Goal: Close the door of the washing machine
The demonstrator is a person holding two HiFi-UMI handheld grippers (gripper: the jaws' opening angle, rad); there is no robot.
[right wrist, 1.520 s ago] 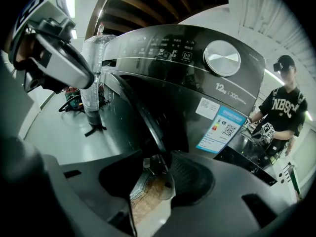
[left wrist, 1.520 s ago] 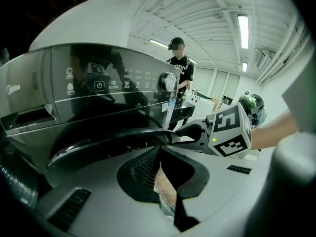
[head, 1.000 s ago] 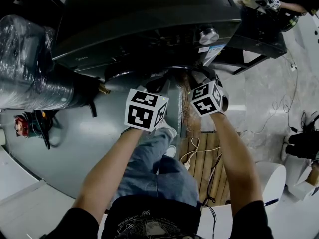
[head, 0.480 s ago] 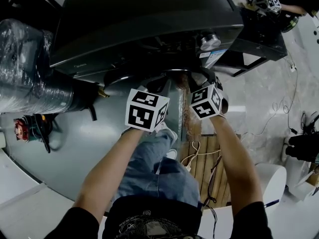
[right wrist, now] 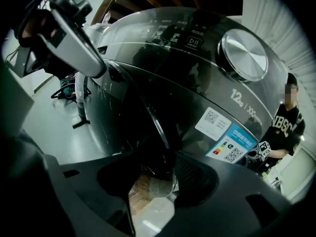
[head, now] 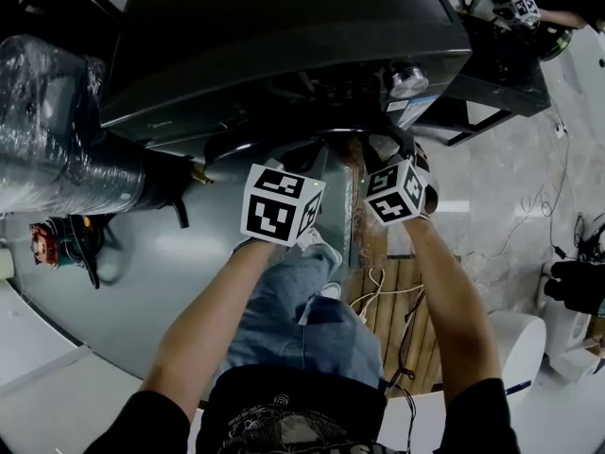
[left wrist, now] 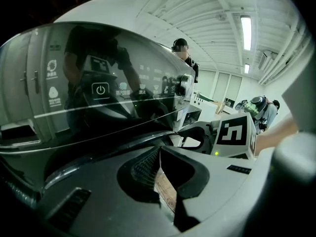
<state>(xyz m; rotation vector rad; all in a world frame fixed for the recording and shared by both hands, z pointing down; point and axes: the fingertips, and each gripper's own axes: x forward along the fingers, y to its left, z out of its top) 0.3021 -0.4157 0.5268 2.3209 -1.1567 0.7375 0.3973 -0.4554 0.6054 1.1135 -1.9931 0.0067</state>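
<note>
The dark grey front-loading washing machine (head: 284, 36) fills 12 o'clock, its round glass door (right wrist: 154, 125) swung out toward us. Our right gripper (right wrist: 157, 169) is clenched on the door's rim. Our left gripper (left wrist: 160, 162), at its 9 o'clock, is released, with the slatted wooden pallet (head: 397, 310) showing through the gap. The drum mouth is too dark to read. A plastic-wrapped bundle (head: 57, 130) crowds 9 o'clock, and grey floor (head: 132, 282) lies open at 7.

one dark grey front-loading washing machine (head: 284, 26), with one round dark door (right wrist: 148, 117), one round silver dial (head: 408, 78) and two labels: a white sticker (right wrist: 212, 121) and a blue sticker (right wrist: 232, 144). two hand-held grippers: the left gripper (left wrist: 162, 174) and the right gripper (right wrist: 154, 181). one plastic-wrapped bundle (head: 57, 121). one slatted wooden pallet (head: 388, 310).
</note>
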